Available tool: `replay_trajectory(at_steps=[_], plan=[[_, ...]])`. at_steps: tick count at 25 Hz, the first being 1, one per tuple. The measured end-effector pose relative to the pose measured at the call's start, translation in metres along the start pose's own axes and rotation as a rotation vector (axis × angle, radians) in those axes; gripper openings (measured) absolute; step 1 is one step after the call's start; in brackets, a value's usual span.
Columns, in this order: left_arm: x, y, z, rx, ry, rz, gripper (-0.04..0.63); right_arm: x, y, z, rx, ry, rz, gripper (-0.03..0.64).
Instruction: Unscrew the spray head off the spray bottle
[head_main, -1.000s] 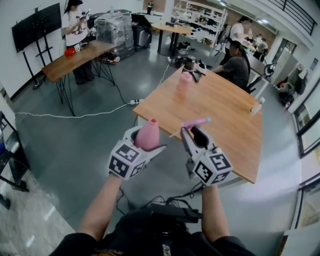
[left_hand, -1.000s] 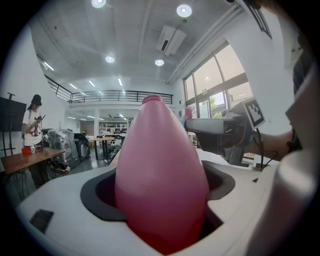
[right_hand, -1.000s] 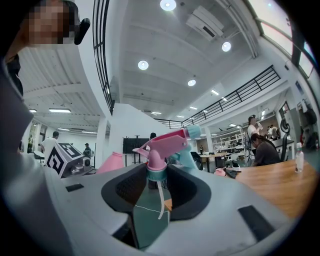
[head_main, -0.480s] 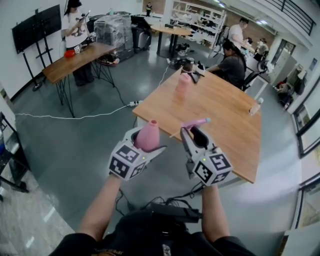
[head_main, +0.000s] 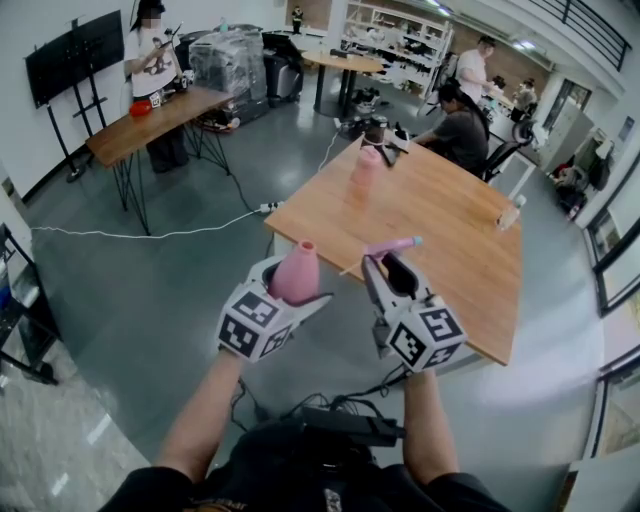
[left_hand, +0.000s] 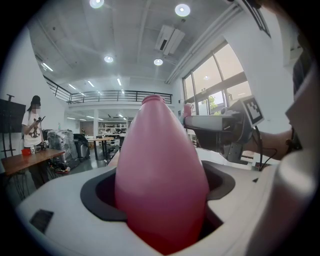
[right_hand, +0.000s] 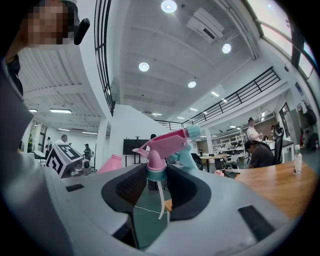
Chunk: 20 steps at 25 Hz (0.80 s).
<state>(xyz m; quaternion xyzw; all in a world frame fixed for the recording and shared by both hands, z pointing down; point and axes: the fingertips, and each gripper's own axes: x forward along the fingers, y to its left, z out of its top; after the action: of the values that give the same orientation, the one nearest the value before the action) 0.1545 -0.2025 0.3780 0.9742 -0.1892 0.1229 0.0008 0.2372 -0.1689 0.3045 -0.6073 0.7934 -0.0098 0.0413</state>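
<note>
Pink plastic fills the left gripper view: the spray bottle (left_hand: 160, 170) stands upright between the jaws of the left gripper (head_main: 296, 291), which are clamped on its broad lower body. Its narrow neck is bare and open at the top, with no cap on it. The wall is opaque, so we cannot tell what is inside.

Just beside it, apart and at about the same height, the right gripper (head_main: 386, 264) holds the spray head (right_hand: 167, 142). Its jaws stand fairly wide and grip the teal collar under the pink trigger body. The teal nozzle points away from us and to the right. A thin pale dip tube (right_hand: 159, 202) hangs free from the collar, down through the gap between the jaws. So the head is off the bottle, and both are held in the air in front of us, short of the wooden table (head_main: 455, 250).

On that table, a second pink bottle (head_main: 366, 168) stands near the far left edge. A small clear bottle (head_main: 513, 213) stands at the right edge; we cannot make out its contents.
</note>
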Motion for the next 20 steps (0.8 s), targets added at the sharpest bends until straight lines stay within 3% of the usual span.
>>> replay_trajectory(at_steps=[20], plan=[[0.0, -0.011, 0.0, 0.004, 0.006, -0.008, 0.439, -0.009, 0.002, 0.002, -0.002, -0.005, 0.002, 0.137]])
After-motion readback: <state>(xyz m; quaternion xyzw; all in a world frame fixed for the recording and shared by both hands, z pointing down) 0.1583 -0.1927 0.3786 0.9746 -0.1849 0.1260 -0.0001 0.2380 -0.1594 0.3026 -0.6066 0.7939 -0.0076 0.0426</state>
